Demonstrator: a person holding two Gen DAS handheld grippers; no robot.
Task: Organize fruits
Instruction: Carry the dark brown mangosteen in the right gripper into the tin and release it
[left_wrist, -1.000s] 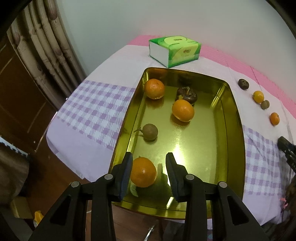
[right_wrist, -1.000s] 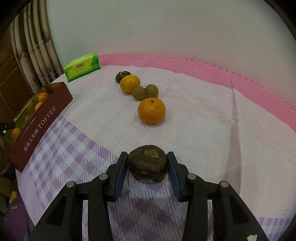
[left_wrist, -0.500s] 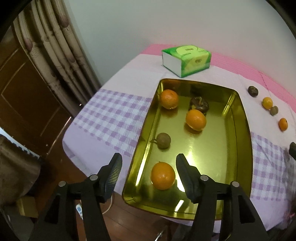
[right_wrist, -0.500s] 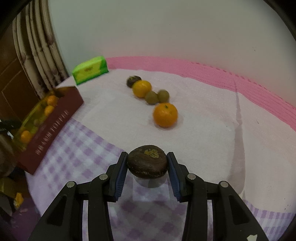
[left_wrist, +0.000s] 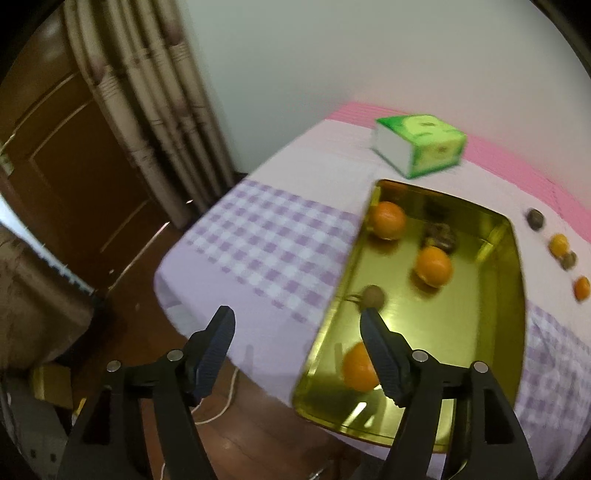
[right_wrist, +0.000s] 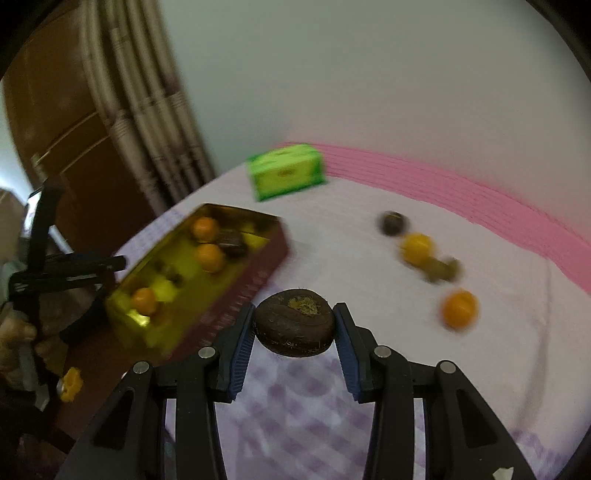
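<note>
Dark brown fruit (right_wrist: 294, 324) sits clamped in my right tongs (right_wrist: 294, 332) above the tabletop (right_wrist: 498, 387), beside the gold tray (left_wrist: 515, 295), while my left tongs (left_wrist: 297, 332) gape empty; its rounded skin could slip free if my grip loosens.

5 oranges (left_wrist: 433, 266), 5 brown fruits (right_wrist: 294, 323), 1 tin (left_wrist: 515, 295)

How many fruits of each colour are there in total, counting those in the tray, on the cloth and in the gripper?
Orange fruits: 5
Dark brown fruits: 3
Olive-brown fruits: 3
Total: 11
</note>
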